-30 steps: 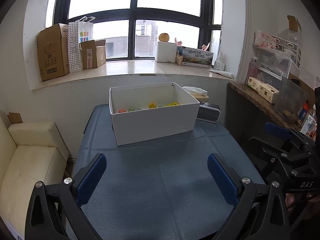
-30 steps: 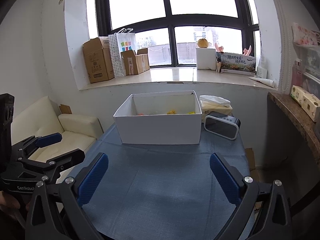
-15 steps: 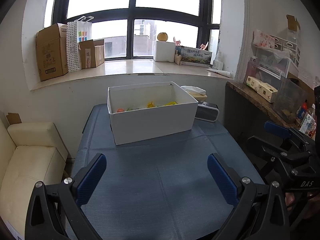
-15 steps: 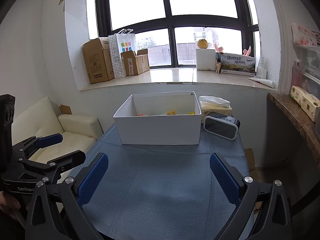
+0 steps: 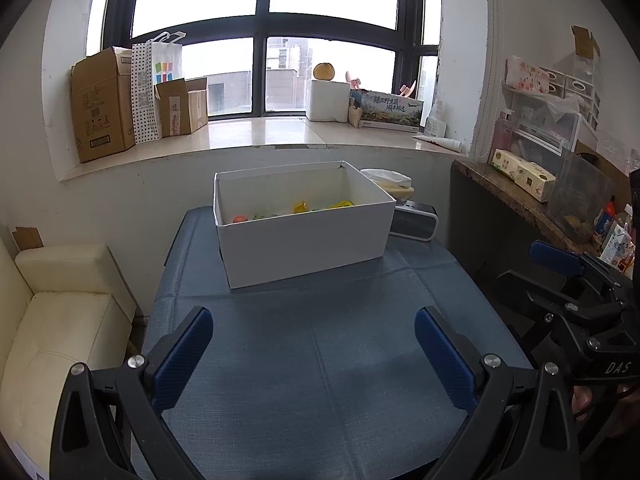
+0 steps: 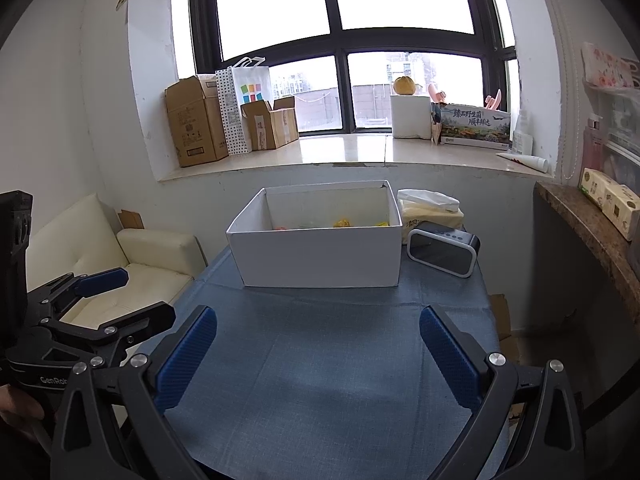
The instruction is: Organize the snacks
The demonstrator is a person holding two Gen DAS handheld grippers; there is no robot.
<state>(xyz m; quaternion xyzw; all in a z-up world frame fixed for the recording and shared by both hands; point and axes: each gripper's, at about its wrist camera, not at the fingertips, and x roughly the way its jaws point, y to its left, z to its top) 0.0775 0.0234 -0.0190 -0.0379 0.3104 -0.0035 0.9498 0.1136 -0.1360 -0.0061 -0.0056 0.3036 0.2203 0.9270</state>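
Lying beyond both open grippers (image 5: 314, 328): snack box (image 5: 308, 248).

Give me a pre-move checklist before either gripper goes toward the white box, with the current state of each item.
1. Left gripper open and empty: ok.
2. Right gripper open and empty: ok.
3. White box open-topped, upright on the blue tablecloth: ok.
4. Path from both grippers to the box free of objects: ok.
5. Snacks inside the box identified and counted: cannot tell, only small colourful tops show above the wall.
6. Black speaker beside the box clear of it: cannot tell, very close.
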